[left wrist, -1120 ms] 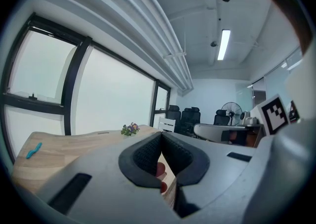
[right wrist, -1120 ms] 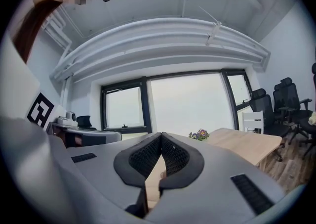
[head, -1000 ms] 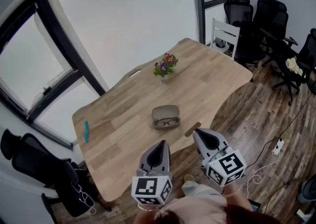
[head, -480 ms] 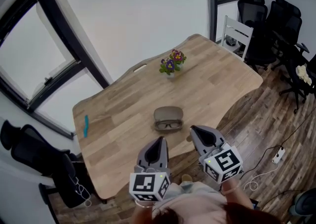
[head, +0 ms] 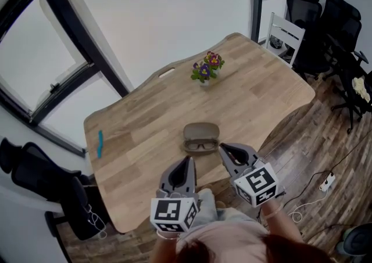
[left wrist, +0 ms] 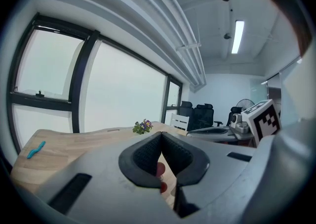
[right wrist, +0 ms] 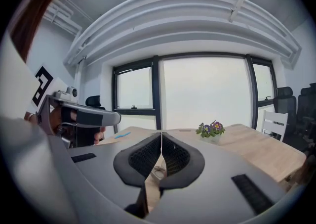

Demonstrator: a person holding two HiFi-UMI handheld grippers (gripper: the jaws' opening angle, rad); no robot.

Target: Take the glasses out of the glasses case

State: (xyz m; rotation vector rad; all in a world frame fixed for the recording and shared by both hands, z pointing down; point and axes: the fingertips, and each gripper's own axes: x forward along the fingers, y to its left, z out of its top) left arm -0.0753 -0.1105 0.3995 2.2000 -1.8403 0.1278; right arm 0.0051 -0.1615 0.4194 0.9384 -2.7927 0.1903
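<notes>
**Both grippers closed, close to the open case**

Head view: the case lies open on the table, near its front edge, and the glasses are inside its front half. Bare wood is free on both sides of the case. The flowers stand well apart behind it, and a blue pen lies near the left edge. The left gripper and the right gripper hover at the front edge. The right one is just beside the glasses.

Left gripper view: the jaws are pressed together and hold nothing.

Right gripper view: these jaws also meet, with nothing between them.

Compared with half a second ago, the right gripper is nearer to the glasses. The case has not moved.
</notes>
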